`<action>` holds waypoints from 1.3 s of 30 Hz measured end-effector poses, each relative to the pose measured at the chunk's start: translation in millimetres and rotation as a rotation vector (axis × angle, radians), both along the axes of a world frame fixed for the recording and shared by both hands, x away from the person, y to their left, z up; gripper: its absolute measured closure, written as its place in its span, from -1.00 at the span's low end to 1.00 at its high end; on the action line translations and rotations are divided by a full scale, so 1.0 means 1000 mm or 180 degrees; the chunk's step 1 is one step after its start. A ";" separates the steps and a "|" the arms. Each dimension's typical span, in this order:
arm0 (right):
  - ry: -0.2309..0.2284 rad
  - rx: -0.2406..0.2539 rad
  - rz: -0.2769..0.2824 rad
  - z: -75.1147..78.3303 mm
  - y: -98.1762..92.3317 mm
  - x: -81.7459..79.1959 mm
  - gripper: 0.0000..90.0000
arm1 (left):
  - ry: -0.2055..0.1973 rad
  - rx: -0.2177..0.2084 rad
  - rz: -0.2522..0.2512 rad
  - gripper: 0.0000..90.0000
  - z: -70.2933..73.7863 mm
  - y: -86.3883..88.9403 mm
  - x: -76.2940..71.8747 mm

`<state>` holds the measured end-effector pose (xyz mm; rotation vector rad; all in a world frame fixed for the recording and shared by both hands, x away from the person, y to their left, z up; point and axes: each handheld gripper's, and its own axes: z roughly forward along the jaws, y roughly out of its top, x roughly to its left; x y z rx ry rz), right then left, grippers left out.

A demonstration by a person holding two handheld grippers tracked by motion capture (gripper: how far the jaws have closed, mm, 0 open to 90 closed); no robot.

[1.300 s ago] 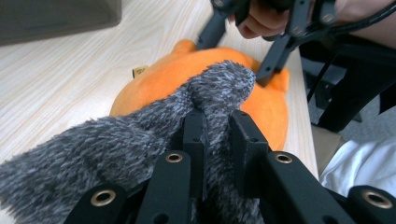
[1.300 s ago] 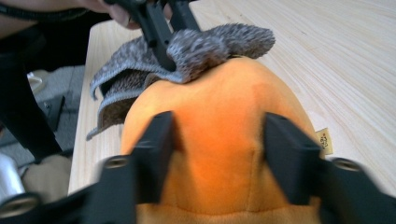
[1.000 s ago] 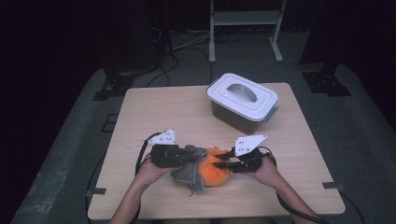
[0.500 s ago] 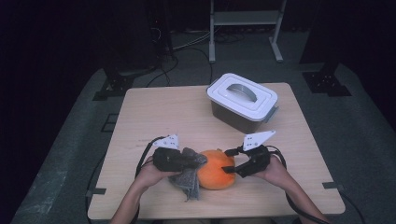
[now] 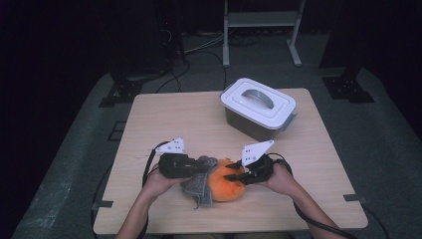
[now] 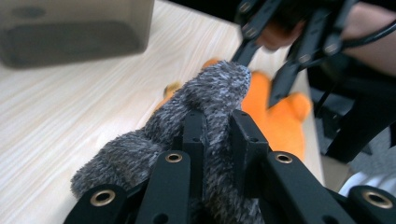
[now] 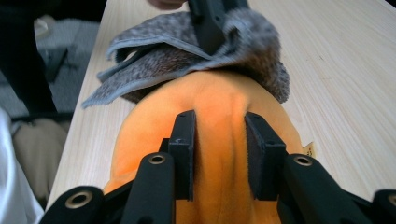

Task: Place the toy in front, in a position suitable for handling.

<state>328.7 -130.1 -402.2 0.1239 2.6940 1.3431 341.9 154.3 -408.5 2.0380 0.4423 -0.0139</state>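
An orange plush toy (image 5: 225, 186) lies near the table's front edge, with a grey fuzzy cloth (image 5: 199, 185) draped over its left side. My left gripper (image 5: 201, 167) is shut on a fold of that grey cloth (image 6: 210, 88), which bulges between and beyond its jaws (image 6: 218, 122). My right gripper (image 5: 230, 178) comes in from the right. Its jaws have just been closing, and they pinch a ridge of the orange plush (image 7: 154, 126) between the pads (image 7: 219, 123). The grey cloth (image 7: 187, 51) lies just beyond them.
A grey storage box with a white handled lid (image 5: 259, 107) stands at the back right of the wooden table (image 5: 164, 119). It appears blurred at the upper left of the left gripper view (image 6: 70, 28). The toy sits close to the table's front edge.
Half a second ago the right gripper had opened and drawn off to the right of the toy. It has now come back in and closed on the orange plush. The left gripper has stayed put.
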 end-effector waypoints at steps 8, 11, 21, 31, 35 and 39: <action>0.0260 0.0008 -0.0078 -0.013 -0.027 -0.007 0.06 | 0.0225 0.0135 -0.0214 0.70 -0.013 -0.002 0.002; 0.0296 0.0053 -0.0139 -0.014 -0.028 -0.008 -0.01 | 0.0254 0.0175 -0.0195 0.70 -0.016 0.000 0.004; 0.0024 0.0037 -0.0298 -0.008 -0.020 0.002 0.49 | 0.0277 -0.0080 -0.0124 0.71 -0.011 -0.001 0.006; 0.0730 0.0228 -0.0122 -0.008 -0.025 0.020 -0.14 | 0.0333 0.0142 -0.0374 0.72 -0.013 -0.014 0.000; 0.0831 0.0200 -0.0211 -0.010 -0.026 0.021 -0.34 | 0.0335 0.0204 -0.0500 0.71 -0.010 -0.020 -0.006; 0.0822 0.0092 -0.0348 -0.023 -0.020 0.018 -0.22 | 0.0378 0.0152 -0.0444 0.71 -0.011 -0.020 -0.003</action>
